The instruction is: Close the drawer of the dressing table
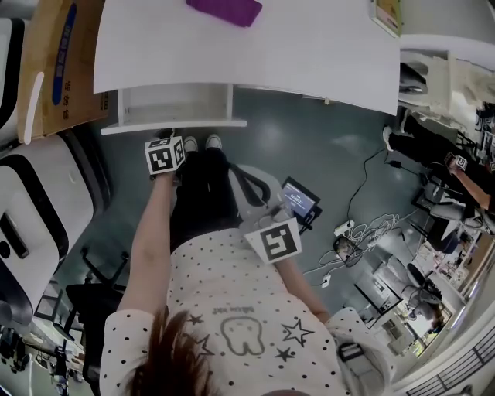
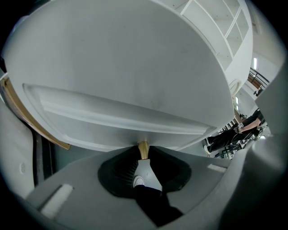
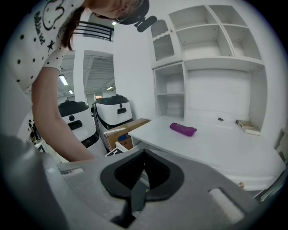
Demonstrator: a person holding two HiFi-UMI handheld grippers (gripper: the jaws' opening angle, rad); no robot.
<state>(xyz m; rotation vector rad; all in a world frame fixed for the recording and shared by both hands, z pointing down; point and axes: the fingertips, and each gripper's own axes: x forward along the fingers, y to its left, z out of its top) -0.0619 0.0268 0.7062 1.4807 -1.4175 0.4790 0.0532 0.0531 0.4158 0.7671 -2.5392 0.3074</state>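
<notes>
**Left claw on the knob, drawer pulled out**

Closest to the person's dotted shirt (image 1: 232, 309), the right claw (image 3: 144, 157) is held against the body. Its jaws are pressed together with nothing between them, and it is well apart from the furniture.

Farther out, at the end of an outstretched bare arm, the left claw (image 2: 143, 158) reaches the drawer (image 1: 174, 125). In the left gripper view its jaw tips pinch the small brass knob (image 2: 143, 148) on the lower edge of the white drawer front.

The drawer sticks out from under the front edge of the white table (image 1: 309, 54), and the head view shows its inside.

A purple object (image 1: 224, 9) lies on the table top. A cardboard box (image 1: 54, 62) stands to the left of the table, and white shelves (image 3: 211, 58) rise behind it.
</notes>
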